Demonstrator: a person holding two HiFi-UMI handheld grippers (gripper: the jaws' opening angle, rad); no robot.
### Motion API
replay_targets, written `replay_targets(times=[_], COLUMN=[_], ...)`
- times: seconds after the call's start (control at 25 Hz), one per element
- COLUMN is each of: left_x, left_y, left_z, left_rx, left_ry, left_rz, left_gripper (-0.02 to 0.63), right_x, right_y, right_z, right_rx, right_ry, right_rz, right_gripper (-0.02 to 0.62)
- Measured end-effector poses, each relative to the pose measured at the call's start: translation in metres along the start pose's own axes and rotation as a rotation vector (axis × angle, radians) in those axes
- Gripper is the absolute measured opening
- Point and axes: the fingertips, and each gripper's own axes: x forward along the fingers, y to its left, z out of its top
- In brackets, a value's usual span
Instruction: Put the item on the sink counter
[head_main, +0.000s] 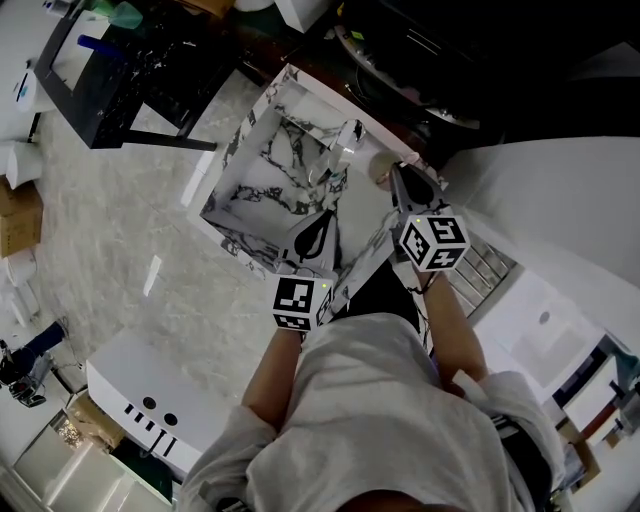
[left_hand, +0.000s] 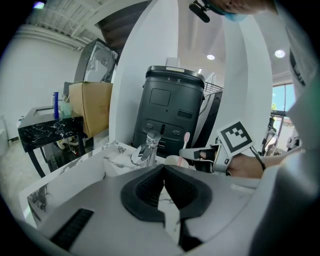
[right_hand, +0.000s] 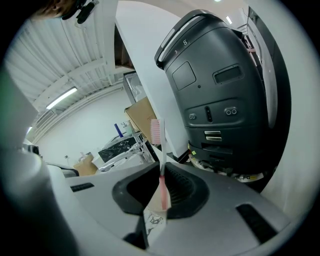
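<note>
Marble-veined sink bench (head_main: 237, 130): one faucet (left_hand: 147, 150), one cup (left_hand: 174, 161). One black machine (left_hand: 172, 115) marked "8". Left tongs (left_hand: 164, 167) pressed together, empty; right tongs (right_hand: 162, 172) pinching one pink toothbrush (right_hand: 161, 160).

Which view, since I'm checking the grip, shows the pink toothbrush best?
The right gripper view: the pink toothbrush stands upright and close up, bristles on top, clamped between the jaws of the right hand-held gripper. The left gripper view shows it small and distant. In the head view I cannot make it out.
</note>
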Motion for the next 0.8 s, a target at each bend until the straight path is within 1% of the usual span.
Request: replay_targets(times=[0.36, 0.8], left_x=[-0.0029, -0.0008], left_y=[0.0019, -0.0052], left_z=[-0.0036, -0.0043], left_rx=[0.005, 0.01], left_ry=[0.014, 0.018], left_rz=[0.005, -0.011], left_gripper=[0.008, 0.008], right_x=[0.0031, 0.0009], right_y=[-0.0061, -0.0086], right_z=[-0.0059, -0.0088], right_rx=[-0.002, -0.005], right_ry=[0.019, 0.023], right_rz=[-0.018, -0.03], right_gripper=[0.031, 0.031])
